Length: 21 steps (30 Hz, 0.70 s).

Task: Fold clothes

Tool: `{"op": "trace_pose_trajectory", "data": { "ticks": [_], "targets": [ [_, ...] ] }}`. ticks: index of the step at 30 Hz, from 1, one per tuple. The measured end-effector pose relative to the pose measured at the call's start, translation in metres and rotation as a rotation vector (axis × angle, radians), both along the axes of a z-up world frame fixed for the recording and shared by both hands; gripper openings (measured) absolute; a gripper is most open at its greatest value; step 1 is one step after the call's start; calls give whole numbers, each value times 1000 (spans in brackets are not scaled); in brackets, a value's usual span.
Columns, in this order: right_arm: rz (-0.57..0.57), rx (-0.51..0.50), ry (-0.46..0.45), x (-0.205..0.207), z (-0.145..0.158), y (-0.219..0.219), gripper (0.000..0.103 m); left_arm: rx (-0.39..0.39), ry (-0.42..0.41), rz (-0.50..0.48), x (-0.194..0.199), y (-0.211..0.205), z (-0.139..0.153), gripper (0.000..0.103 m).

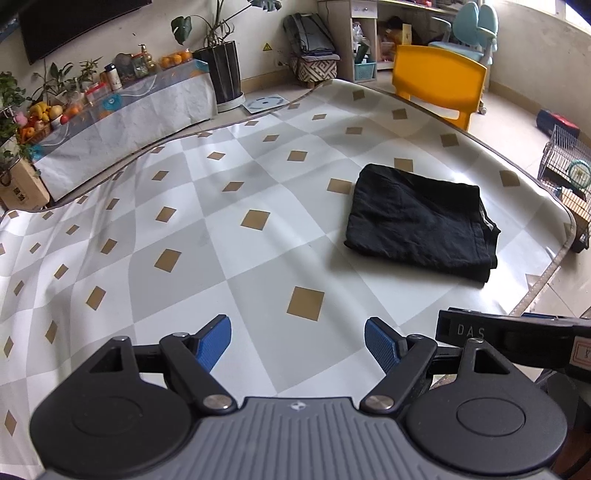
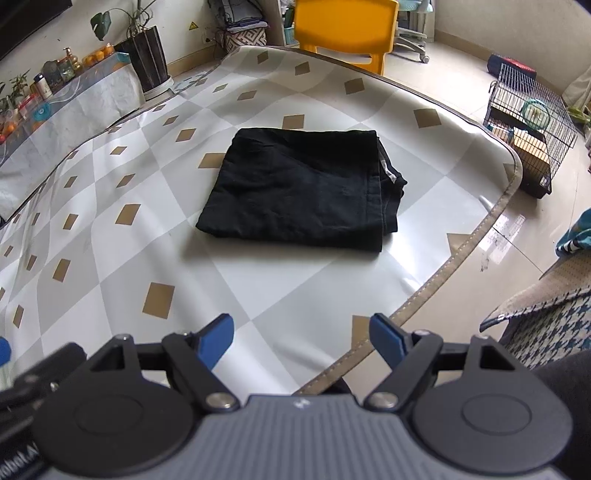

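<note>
Right wrist view: black garment (image 2: 303, 188) folded square on patterned mat (image 2: 258, 288), well apart from right gripper (image 2: 301, 338) and left gripper (image 1: 297, 341), both wide open, empty; risk: careless re-grasp would undo layers.

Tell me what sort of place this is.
Most likely a home living room: a wall-mounted TV above a fruit-laden sideboard, a potted plant, a wire pet cage, and a patterned floor mat holding folded black clothes.

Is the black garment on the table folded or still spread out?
Folded. The black garment lies as a compact rectangle on the table, with layered edges stacked at its right side.
</note>
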State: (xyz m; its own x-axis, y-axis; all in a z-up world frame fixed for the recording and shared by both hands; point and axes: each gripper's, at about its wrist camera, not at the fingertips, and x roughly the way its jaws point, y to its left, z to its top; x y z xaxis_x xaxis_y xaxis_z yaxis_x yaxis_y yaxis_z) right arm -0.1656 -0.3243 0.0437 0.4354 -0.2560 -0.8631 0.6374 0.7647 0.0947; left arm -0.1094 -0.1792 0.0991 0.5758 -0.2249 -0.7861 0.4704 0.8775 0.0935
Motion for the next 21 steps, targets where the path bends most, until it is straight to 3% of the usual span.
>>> {"op": "trace_pose_trajectory", "data": {
  "ticks": [8, 10, 12, 21],
  "targets": [
    [7, -9, -8, -2, 1, 4, 80, 42, -44, -42, -9, -5, 9, 80],
    [6, -11, -7, -3, 1, 4, 80, 67, -58, -58, -12, -7, 10, 88],
    [6, -10, -7, -3, 0, 4, 80, 72, -63, -63, -14, -7, 9, 89],
    [12, 36, -7, -2, -4, 2, 80, 63, -27, -43, -12, -2, 3, 89]
  ]
}}
